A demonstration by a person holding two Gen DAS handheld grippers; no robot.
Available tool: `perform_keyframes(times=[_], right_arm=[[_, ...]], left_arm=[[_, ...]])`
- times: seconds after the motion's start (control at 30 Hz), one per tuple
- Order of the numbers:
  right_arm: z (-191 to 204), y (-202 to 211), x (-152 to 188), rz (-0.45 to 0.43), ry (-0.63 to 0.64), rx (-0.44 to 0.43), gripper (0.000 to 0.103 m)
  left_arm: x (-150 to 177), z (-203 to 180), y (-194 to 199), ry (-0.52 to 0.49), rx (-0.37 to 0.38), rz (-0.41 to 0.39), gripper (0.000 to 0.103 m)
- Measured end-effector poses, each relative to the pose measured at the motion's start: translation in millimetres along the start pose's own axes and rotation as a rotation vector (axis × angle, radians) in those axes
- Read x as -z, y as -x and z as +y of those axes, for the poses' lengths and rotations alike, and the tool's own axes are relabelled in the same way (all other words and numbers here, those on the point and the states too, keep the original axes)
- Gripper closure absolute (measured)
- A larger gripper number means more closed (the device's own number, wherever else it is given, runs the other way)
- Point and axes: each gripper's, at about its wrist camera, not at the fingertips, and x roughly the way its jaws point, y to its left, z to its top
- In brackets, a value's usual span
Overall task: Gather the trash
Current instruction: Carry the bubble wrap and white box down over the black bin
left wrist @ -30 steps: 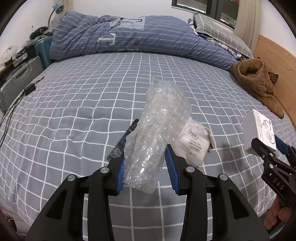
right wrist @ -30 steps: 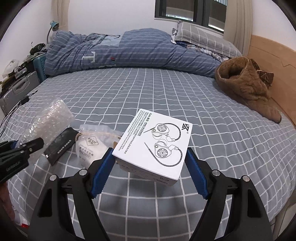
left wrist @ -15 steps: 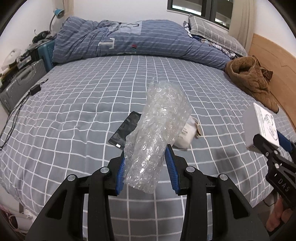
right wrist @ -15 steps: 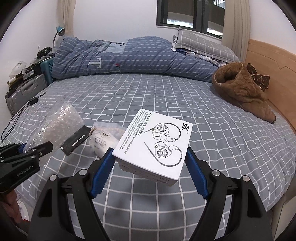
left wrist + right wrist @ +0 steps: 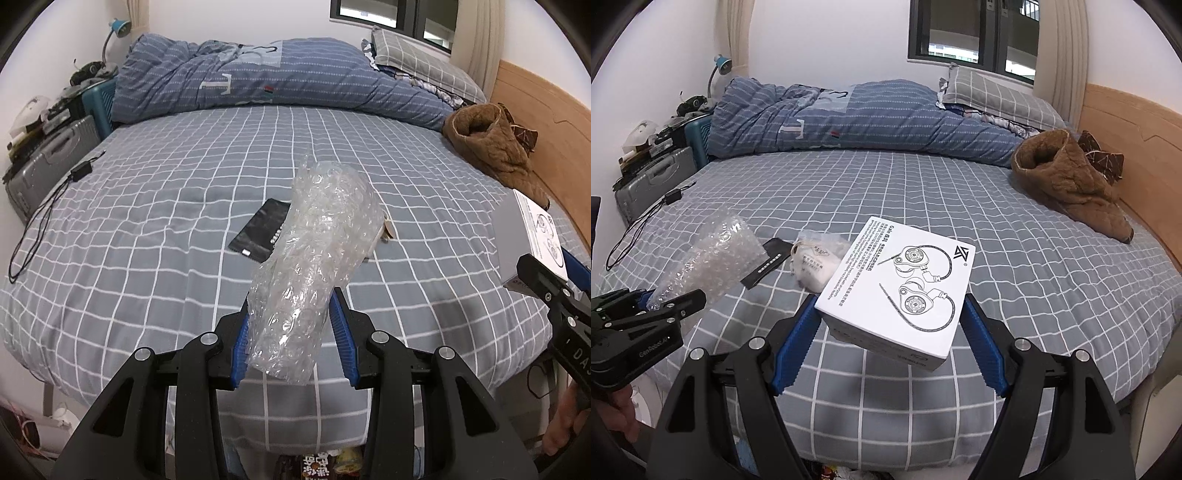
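My left gripper [image 5: 291, 343] is shut on a clear roll of bubble wrap [image 5: 314, 258], held above the near edge of the bed; the roll also shows in the right wrist view [image 5: 709, 258]. My right gripper [image 5: 886, 347] is shut on a white earphone box [image 5: 905, 288], also seen at the right edge of the left wrist view [image 5: 532, 232]. On the grey checked bed sheet [image 5: 147, 240] lie a black flat packet [image 5: 262, 229] and a white plastic pouch [image 5: 812, 262], mostly hidden behind the bubble wrap in the left wrist view.
A blue quilt [image 5: 277, 81] and pillows lie at the far side of the bed. A brown fleece garment [image 5: 495, 147] lies by the wooden headboard at right. A grey suitcase [image 5: 44, 162] and a black cable [image 5: 44, 210] are at the left edge. Packets lie on the floor [image 5: 321, 461] below.
Both grippers have drawn back and up from the bed with their loads; the bed looks farther off, and its near edge and the floor have come into view.
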Motion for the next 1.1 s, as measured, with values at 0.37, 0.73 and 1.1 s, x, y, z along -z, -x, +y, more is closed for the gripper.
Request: perform_keyframes(times=[0.37, 0.73, 1.1], right_arm=[[15, 31, 27, 0.017, 0.018, -0.026, 0.029], [19, 60, 52, 0.026, 0.011, -0.043, 0.029], [27, 90, 75, 0.039, 0.012, -0.070, 0.029]], left_arm=[[33, -3, 29, 0.004, 0.014, 0.007, 0.065], [65, -2, 50, 0.019, 0.026, 0.033, 0.065], [95, -2, 77, 0.036, 0.037, 0.052, 0.065]])
